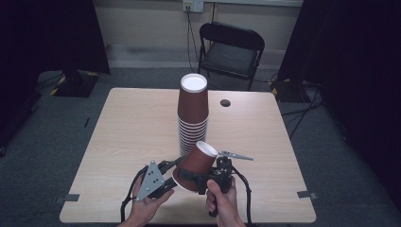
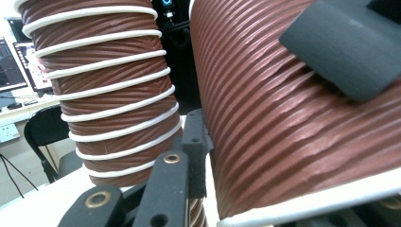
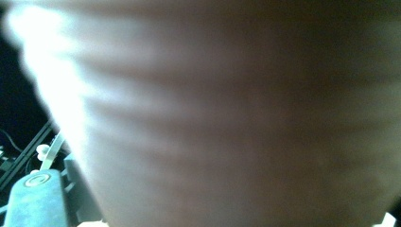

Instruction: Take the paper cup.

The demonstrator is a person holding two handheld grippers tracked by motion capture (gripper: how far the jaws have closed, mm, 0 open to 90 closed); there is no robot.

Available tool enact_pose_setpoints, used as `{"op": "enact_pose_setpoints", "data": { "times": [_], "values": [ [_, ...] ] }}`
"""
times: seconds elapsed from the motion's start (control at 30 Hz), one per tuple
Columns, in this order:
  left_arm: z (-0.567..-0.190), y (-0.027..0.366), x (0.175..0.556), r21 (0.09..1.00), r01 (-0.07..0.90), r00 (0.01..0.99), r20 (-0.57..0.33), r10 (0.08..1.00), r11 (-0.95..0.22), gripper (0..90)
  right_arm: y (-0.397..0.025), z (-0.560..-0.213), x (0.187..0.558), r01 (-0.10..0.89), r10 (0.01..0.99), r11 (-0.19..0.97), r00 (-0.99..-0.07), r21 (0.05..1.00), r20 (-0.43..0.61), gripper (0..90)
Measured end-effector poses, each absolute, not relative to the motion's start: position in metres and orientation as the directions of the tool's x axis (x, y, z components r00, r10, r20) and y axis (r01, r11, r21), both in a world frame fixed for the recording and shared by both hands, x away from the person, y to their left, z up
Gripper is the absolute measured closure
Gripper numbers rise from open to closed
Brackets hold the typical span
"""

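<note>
A tall stack of cups (image 1: 193,116) stands upside down in the middle of the table (image 1: 132,132), with the white bottom of the top cup facing up. Near the front edge, the person holds one more brown cup (image 1: 195,166) tipped on its side between the two tools. The right gripper (image 1: 198,177) has its jaws pinching the cup's wall, and I think that is so the cup cannot roll or drop. The left gripper (image 1: 168,171) sits just beside the cup's open rim, down low; its jaws look spread a little, but I cannot tell if they touch the cup. It may be there to steady the cup. In the left gripper view, the loose cup (image 2: 283,127) is very close and the stack (image 2: 108,94) is right behind it. The cups are paper, dark brown, with small slanted ridges all over, and each has a thin white rolled rim. They are wide at the mouth and narrow at the bottom, so they fit into each other. The table top is pale wood, smooth and flat
</note>
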State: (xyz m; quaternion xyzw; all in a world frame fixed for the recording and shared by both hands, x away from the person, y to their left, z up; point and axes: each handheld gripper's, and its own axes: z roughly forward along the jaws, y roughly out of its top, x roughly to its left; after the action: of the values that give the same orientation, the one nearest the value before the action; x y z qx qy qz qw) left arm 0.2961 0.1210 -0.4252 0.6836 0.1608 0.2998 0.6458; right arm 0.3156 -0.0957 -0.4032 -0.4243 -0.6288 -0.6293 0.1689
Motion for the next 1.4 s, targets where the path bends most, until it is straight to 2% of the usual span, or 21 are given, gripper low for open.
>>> {"op": "enact_pose_setpoints", "data": {
  "times": [0.33,0.5,0.73,1.07,1.13,1.33,1.4],
  "values": [
    [-0.425,0.126,0.298,0.989,-0.139,0.784,0.139,0.604,-0.048,82.3,-0.098,-0.406,0.318,0.743,0.269,-0.172,-0.596,0.647,0.756,10.3],
    [-0.427,0.127,0.299,0.991,-0.125,0.798,0.125,0.590,-0.040,84.9,-0.114,-0.397,0.324,0.701,0.308,-0.235,-0.604,0.674,0.735,13.0],
    [-0.426,0.126,0.299,0.996,-0.071,0.826,0.086,0.557,-0.050,85.3,-0.125,-0.393,0.330,0.664,0.340,-0.235,-0.628,0.710,0.700,12.4],
    [-0.425,0.131,0.300,0.997,0.053,0.869,-0.023,0.494,-0.047,85.1,-0.141,-0.388,0.337,0.636,0.372,-0.269,-0.624,0.723,0.687,12.4],
    [-0.423,0.132,0.300,0.992,0.094,0.874,-0.042,0.484,-0.084,85.3,-0.144,-0.388,0.338,0.633,0.375,-0.276,-0.622,0.723,0.688,12.5],
    [-0.418,0.137,0.301,0.982,0.139,0.876,-0.062,0.478,-0.129,85.5,-0.150,-0.387,0.340,0.614,0.406,-0.275,-0.624,0.740,0.668,13.0],
    [-0.416,0.141,0.305,0.974,0.182,0.877,-0.099,0.471,-0.135,85.4,-0.153,-0.385,0.340,0.592,0.436,-0.256,-0.634,0.764,0.638,13.0]
  ]
}}
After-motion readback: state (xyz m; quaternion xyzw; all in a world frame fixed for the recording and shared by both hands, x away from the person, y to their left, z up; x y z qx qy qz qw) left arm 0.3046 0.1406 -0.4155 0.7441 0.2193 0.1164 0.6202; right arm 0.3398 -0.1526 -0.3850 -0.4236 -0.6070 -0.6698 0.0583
